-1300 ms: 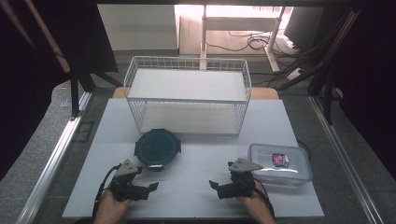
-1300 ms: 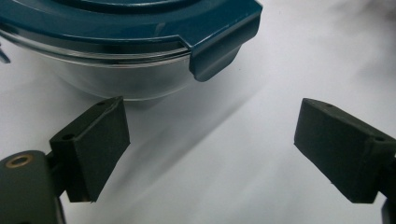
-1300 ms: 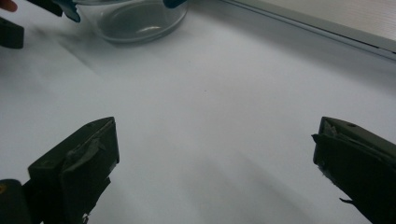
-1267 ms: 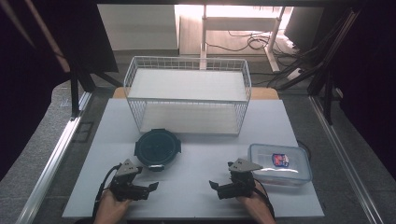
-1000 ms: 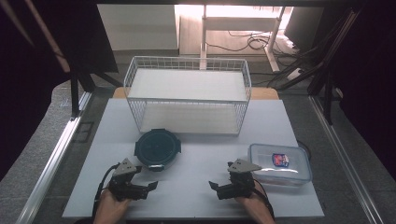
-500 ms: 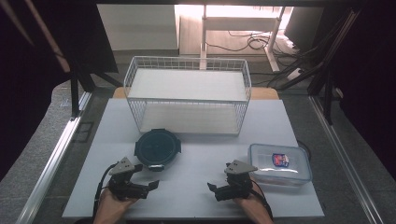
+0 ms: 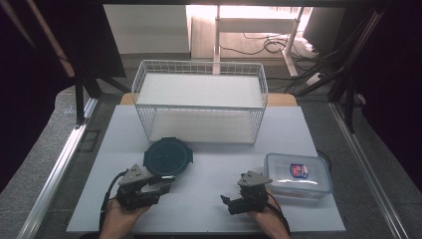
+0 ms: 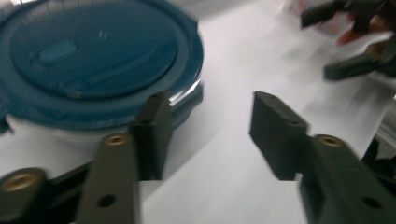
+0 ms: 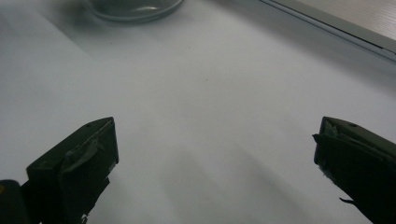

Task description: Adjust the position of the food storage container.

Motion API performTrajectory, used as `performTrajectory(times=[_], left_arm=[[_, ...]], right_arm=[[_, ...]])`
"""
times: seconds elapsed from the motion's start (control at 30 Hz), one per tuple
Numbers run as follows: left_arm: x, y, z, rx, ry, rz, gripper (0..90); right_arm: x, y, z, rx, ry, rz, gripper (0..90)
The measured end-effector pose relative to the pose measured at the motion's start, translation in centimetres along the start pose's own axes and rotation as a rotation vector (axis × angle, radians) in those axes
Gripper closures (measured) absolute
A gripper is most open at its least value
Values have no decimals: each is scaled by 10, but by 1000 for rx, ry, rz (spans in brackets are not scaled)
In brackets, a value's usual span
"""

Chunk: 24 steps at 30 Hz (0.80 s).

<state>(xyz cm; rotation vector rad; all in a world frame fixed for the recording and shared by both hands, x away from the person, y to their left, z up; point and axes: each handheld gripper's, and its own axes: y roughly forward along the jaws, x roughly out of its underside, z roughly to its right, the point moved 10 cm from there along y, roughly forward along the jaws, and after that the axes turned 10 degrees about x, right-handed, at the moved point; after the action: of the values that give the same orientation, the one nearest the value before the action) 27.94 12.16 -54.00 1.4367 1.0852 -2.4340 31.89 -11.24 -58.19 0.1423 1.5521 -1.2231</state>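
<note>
While my left gripper (image 7: 166,182) hovers low with its jaws apart, one jaw sits just beside the rim of the round blue-lidded container (image 8: 100,65) on the white counter (image 7: 209,149), in front of the wire basket (image 7: 199,102). My right gripper (image 7: 226,201) rests near the clear box (image 7: 298,174), jaws spread wide over bare counter.

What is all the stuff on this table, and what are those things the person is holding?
Round container: one, dark blue lid, near left of the table, just ahead of the left tool.
Rectangular box: one, clear with a small label on its lid, near right.
Wire basket: one, white, far middle of the table.
Table: one, white top.
Left tool: one, black, jaws open, beside the round container.
Right tool: one, black, jaws open over bare table.
Hands: two, at the near edge.
</note>
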Motion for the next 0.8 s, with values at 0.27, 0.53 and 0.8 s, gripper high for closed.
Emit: performTrajectory(times=[0.27,0.53,0.8], left_arm=[[-24,16,2,23,1,-20,883],[-52,49,0,58,41,-64,900],[-71,83,-12,12,23,-115,900]], right_arm=[[2,1,-1,1,-9,-13,0],[4,1,-2,-4,-27,-27,0],[7,3,-5,-13,-50,-43,0]])
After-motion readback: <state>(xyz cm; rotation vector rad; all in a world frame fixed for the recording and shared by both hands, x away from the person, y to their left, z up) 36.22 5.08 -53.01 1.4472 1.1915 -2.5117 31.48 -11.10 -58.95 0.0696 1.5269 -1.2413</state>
